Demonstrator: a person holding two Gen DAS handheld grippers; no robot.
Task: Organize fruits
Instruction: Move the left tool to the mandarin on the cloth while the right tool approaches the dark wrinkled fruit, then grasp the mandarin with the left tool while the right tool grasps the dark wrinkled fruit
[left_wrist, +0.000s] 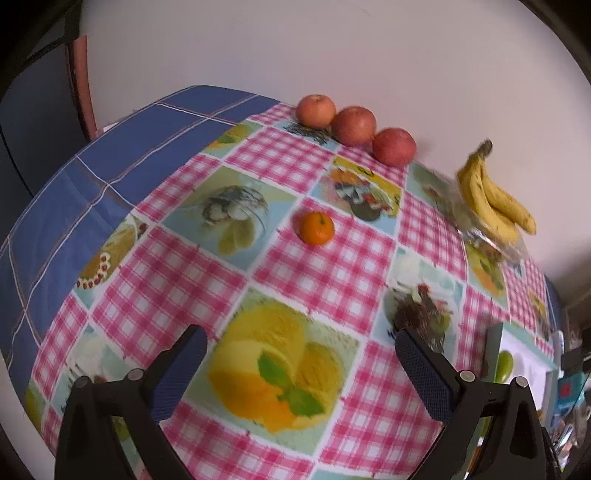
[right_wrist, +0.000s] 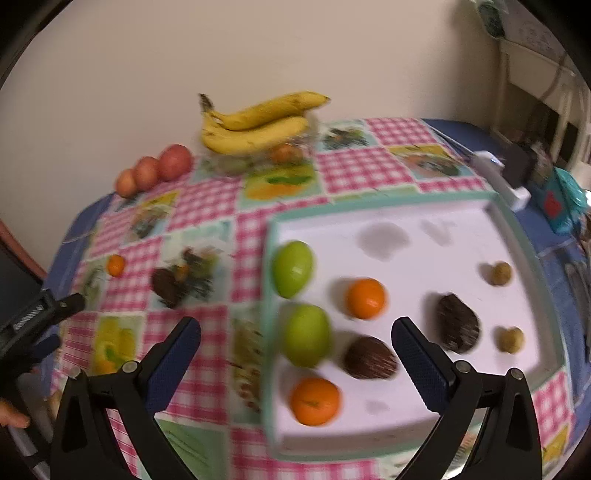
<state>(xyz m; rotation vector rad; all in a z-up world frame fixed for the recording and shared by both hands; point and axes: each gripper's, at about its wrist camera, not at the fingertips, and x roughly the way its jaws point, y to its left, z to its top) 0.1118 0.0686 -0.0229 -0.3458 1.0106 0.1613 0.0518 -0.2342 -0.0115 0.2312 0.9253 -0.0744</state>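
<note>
Both the left tool (left_wrist: 301, 350) and right tool (right_wrist: 295, 341) are held open and empty, while the tray (right_wrist: 461, 398) is partly filled and a small orange (left_wrist: 316, 228) and dark fruit (right_wrist: 168, 286) are left on the surface (left_wrist: 332, 273).

The left gripper (left_wrist: 301, 347) had two black plastic fingers (left_wrist: 424, 373) faced with dark blue textured pads, each arm fixed by round silver screws. The right gripper (right_wrist: 295, 338) was built the same. In the right wrist view, the left gripper's black body bore blurred white lettering.
</note>
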